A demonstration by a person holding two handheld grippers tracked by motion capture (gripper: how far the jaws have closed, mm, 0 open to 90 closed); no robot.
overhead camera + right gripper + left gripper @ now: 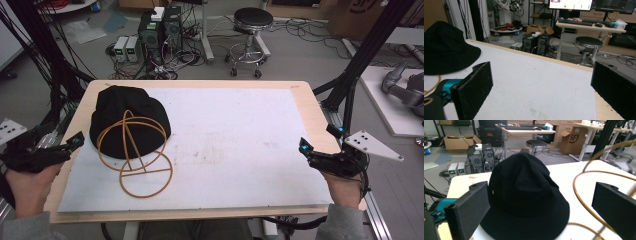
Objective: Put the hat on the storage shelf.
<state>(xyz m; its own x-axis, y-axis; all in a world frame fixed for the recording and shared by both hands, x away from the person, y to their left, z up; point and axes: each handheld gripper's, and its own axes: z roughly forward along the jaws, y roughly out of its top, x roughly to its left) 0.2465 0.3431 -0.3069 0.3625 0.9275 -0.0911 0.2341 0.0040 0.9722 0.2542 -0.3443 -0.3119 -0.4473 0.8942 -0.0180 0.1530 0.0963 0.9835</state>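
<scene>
So we're basically at the start here, nothing's been picked up: our left gripper [75, 141] sits at the table's [305, 107] near-left edge with its jaws wide apart and empty, and the hat [127, 117] is right ahead of it, just beyond the tips. The stand [140, 157] leans against the hat's near side, slightly to the right of that gripper, its ring foot flat on the white mat [240, 145]. Our right gripper [320, 145] is way off at the other edge, also spread wide, holding nothing, well apart from both. Best guess for the next move: reach in and pinch the brim, which is soft black fabric and will sag, so we'd want a decent bite. The stand is thin tan wire, hoops and a dome, smooth and springy looking, probably slides if nudged
</scene>
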